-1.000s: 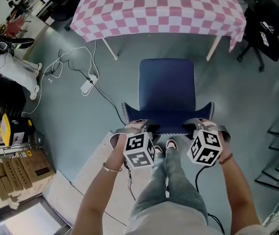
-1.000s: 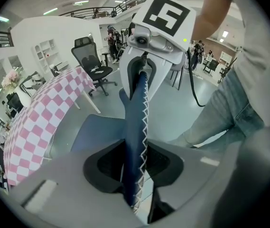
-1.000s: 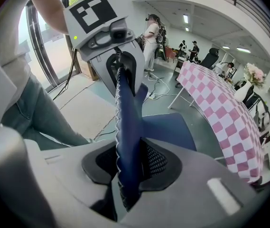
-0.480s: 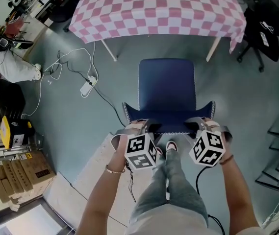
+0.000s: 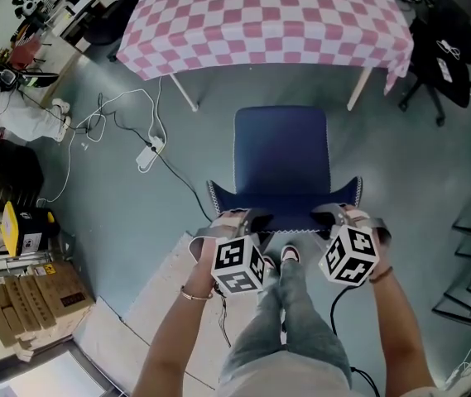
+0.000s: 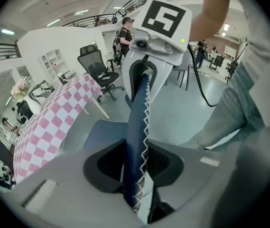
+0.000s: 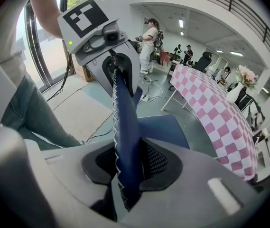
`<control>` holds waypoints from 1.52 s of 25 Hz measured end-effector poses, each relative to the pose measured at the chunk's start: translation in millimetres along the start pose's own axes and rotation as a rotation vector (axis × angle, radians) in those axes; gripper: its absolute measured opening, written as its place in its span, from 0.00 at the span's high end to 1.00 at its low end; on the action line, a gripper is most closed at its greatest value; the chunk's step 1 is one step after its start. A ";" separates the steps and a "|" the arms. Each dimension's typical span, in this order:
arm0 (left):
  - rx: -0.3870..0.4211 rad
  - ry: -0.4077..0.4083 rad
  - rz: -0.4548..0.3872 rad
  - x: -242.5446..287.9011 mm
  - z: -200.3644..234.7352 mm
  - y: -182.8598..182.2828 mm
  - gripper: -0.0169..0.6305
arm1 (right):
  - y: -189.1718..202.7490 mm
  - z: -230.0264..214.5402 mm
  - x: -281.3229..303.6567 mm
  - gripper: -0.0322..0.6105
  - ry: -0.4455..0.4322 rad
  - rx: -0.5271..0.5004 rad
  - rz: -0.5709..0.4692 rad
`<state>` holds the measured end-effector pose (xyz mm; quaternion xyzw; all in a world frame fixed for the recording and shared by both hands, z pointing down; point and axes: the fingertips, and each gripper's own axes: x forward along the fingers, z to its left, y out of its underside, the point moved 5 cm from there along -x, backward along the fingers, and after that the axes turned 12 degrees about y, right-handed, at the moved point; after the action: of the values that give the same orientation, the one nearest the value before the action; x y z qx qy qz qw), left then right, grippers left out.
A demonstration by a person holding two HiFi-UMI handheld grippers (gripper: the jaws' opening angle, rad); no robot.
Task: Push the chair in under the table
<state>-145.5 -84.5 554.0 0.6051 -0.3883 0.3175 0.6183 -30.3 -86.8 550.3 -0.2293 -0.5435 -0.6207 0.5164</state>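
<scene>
Clamping the top edge of the backrest (image 5: pixel 283 203) from behind, the left gripper (image 5: pixel 240 218) has its jaws partly closed, with the pads pressed against both faces of the padded blue panel near its left corner. The right gripper (image 5: pixel 335 216) grips the same edge in the same way near the right corner. Each gripper view shows the stitched rim running up between its own jaws and across to the other gripper. Both tools point steeply down, and the person's hands sit just behind the chair (image 5: pixel 281 151) with their feet close to its back.

The chair faces the table (image 5: pixel 218 23), and its blue seat lies roughly on the table's centre line. It stands clear of the table: a strip of bare floor shows between the seat's front edge and the hanging pink-and-white cloth. A white cable and power strip (image 5: pixel 148 147) lie on the floor to the left, apart from the chair's path.

The grip looks settled, so the step in hand is likely the start of the push. The next move calls for even forward pressure from both hands, so that the chair slides straight between the two near table legs (image 5: pixel 184 91) without swinging. Pushing from this high could tip the chair rather than slide it.
</scene>
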 end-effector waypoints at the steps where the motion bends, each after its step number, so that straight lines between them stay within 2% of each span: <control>1: 0.001 -0.001 -0.002 -0.2 0.0 -0.4 0.83 | 0.1 0.0 -0.4 0.79 0.002 0.001 0.000; 11: -0.010 -0.043 0.008 5.1 13.1 0.9 0.84 | -0.5 -11.0 8.9 0.79 0.053 -0.002 0.000; 19: -0.007 -0.035 0.006 6.6 29.0 -0.9 0.83 | -1.5 -25.9 15.3 0.79 0.024 -0.006 -0.002; 24: 0.016 -0.071 0.023 7.7 30.3 -4.1 0.83 | 0.0 -28.9 14.9 0.79 0.035 -0.009 -0.008; 27: 0.000 -0.094 0.037 11.3 43.1 -3.6 0.83 | -1.2 -40.4 22.4 0.79 0.057 -0.013 -0.013; 31: -0.025 -0.057 0.036 14.4 62.7 -1.4 0.83 | -4.2 -55.8 32.5 0.79 0.041 -0.016 -0.011; 38: -0.030 -0.042 0.035 14.7 86.1 1.7 0.83 | -10.5 -74.9 43.5 0.79 0.035 -0.021 -0.016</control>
<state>-147.9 -171.2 564.6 0.5956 -0.4164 0.3095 0.6133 -34.6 -173.5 559.7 -0.2193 -0.5298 -0.6343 0.5185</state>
